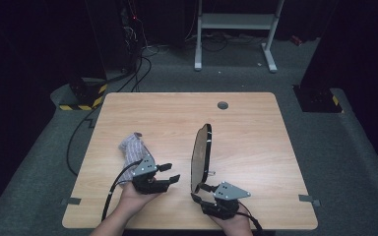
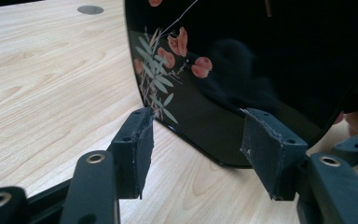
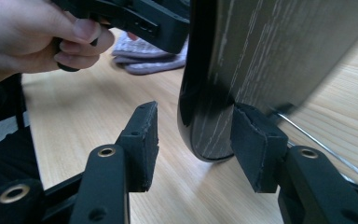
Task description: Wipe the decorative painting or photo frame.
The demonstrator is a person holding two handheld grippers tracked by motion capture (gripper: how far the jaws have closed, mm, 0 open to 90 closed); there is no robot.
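Note:
A black glossy oval panel (image 1: 202,152) stands on its edge in the middle of the table. Its shiny face (image 2: 242,56) carries painted red flowers and green leaves, and its back (image 3: 279,51) is wood-grained, with a thin wire prop (image 3: 321,149) behind. My right gripper (image 1: 197,191) (image 3: 193,140) straddles the panel's near lower rim. One pad (image 3: 256,144) touches the back while the other pad (image 3: 142,144) stands clear, so it is open. My left gripper (image 1: 173,172) (image 2: 196,140) is open and empty just left of the painted face. A striped grey cloth (image 1: 132,147) (image 3: 144,56) lies behind it.
The wooden table (image 1: 256,128) has a round cable hole (image 1: 222,105) near its far edge. A cable (image 1: 78,142) hangs off the left side. On the floor beyond stand a white metal frame (image 1: 236,22) and a yellow-and-black striped base (image 1: 83,98).

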